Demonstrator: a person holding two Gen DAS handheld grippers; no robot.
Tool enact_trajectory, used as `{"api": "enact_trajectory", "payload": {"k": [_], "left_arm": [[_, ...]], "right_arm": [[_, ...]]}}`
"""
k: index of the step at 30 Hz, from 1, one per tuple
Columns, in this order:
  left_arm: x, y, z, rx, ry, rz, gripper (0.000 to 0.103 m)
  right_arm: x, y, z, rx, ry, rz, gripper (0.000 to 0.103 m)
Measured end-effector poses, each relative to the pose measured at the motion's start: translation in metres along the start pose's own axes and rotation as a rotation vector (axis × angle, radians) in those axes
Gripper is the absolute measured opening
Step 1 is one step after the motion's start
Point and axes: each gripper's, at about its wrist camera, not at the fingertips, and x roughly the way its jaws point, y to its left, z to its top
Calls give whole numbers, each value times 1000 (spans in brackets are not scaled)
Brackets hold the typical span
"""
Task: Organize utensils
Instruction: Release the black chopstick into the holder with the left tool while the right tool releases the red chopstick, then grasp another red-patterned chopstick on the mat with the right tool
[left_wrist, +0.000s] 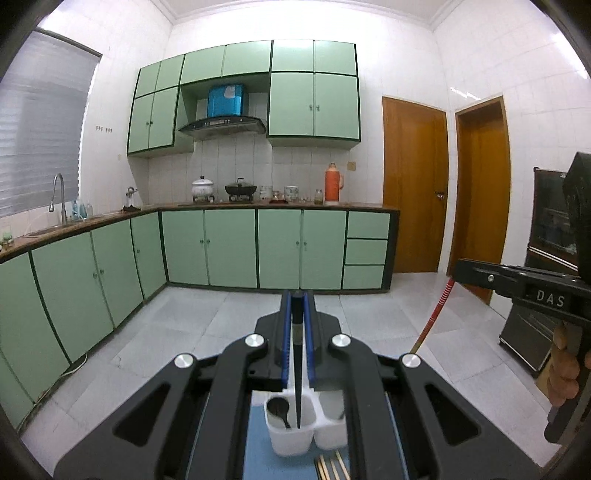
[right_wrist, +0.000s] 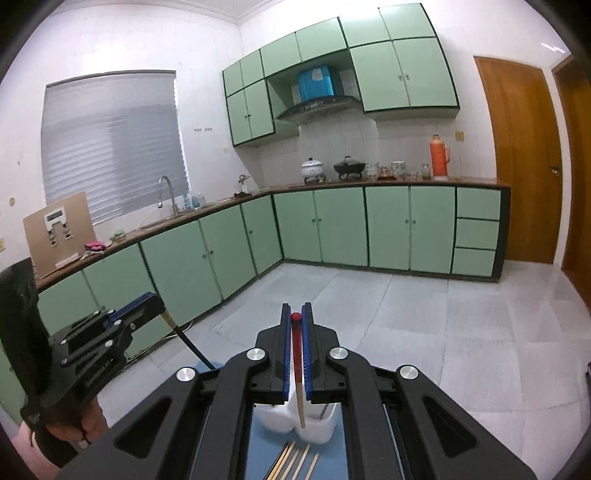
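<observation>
My left gripper (left_wrist: 297, 295) is shut on a black chopstick (left_wrist: 297, 369). It hangs down, its tip in line with the left compartment of a white utensil holder (left_wrist: 288, 439), where a dark spoon (left_wrist: 279, 409) lies. My right gripper (right_wrist: 296, 308) is shut on a chopstick (right_wrist: 300, 391) with a red top and a pale wooden end that points down at the holder (right_wrist: 317, 434). Each gripper shows in the other's view: the right gripper (left_wrist: 460, 269) with its red-striped stick (left_wrist: 436, 314), the left gripper (right_wrist: 155, 301) with the black stick (right_wrist: 192, 347).
The holder stands on a blue mat (right_wrist: 258, 450), with several bare wooden chopsticks (right_wrist: 295, 461) lying in front of it. Beyond are a tiled floor (left_wrist: 207, 325), green cabinets (left_wrist: 229, 247) along two walls, wooden doors (left_wrist: 413, 184) and a dark glass-fronted cabinet (left_wrist: 550, 229).
</observation>
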Motion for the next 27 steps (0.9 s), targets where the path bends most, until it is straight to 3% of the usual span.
{"api": "enact_trajectory", "payload": {"k": [5, 10, 17, 21, 24, 27], "left_arm": [[37, -5, -6, -1, 2, 13, 6], [80, -7, -33, -3, 91, 1, 6], [106, 3, -63, 7, 189, -10, 8], [95, 15, -68, -17, 180, -7, 41], [78, 22, -66, -24, 158, -2, 47], [55, 29, -66, -34, 132, 13, 60]], "right_arm": [[44, -13, 0, 29, 27, -13, 5], [87, -24, -26, 61, 110, -18, 5], [112, -33, -57, 71, 199, 8, 6], [101, -37, -65, 70, 183, -8, 19], [84, -38, -68, 67, 150, -50, 32], [59, -37, -76, 65, 115, -90, 48]]}}
